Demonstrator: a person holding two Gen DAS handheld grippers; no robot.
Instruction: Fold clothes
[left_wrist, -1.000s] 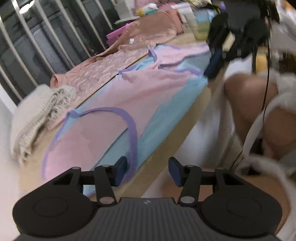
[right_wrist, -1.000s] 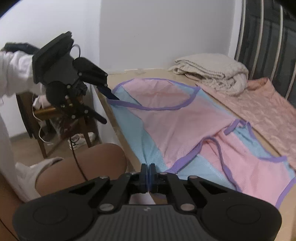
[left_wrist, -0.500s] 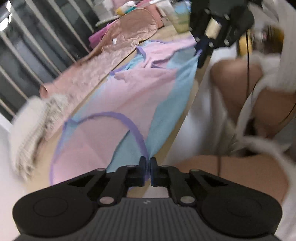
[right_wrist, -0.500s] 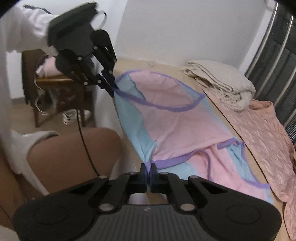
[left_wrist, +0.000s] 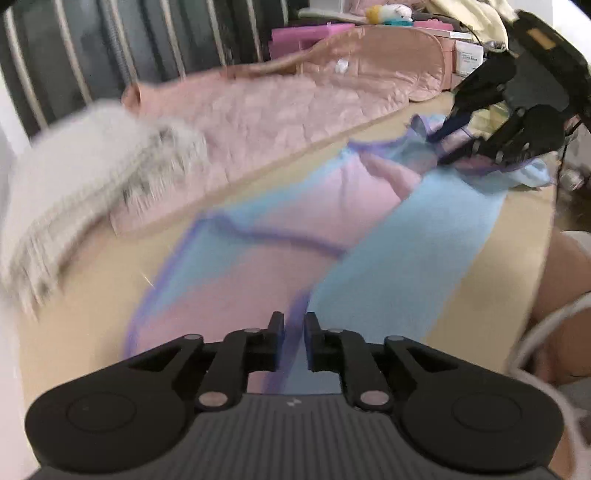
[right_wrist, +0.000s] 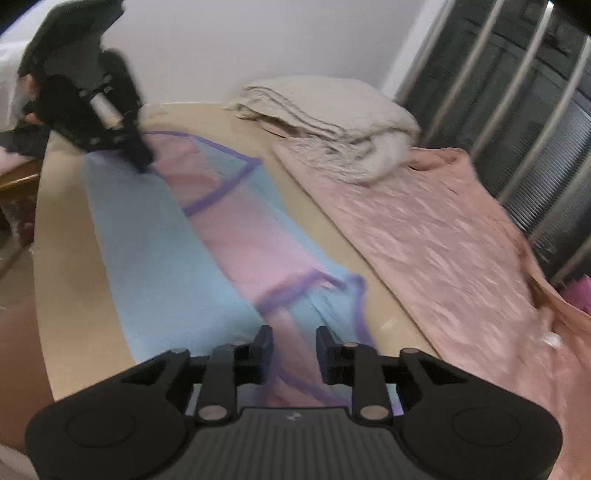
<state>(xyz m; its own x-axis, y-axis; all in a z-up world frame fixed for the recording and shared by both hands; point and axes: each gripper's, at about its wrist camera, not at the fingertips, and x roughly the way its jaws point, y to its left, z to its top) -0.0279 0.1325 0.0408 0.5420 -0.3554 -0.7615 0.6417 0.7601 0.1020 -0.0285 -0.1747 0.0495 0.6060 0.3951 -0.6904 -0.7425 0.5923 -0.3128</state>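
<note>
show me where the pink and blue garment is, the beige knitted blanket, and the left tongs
pink and blue garment (right_wrist: 155, 266): right wrist view, blue panel.
beige knitted blanket (right_wrist: 332, 110): right wrist view, folded top.
left tongs (left_wrist: 294, 328): left wrist view, between fingertips.

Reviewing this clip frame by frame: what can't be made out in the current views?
- Left wrist view: motion blur smears the cream knit blanket and the pink-and-blue garment.
- Left wrist view: cloth runs between the left hand-held gripper fingers across a small gap; its grip is unclear.
- Right wrist view: the right hand-held gripper body hides the garment's near edge.
- Right wrist view: the peach quilted cloth is cut off at the right.
</note>
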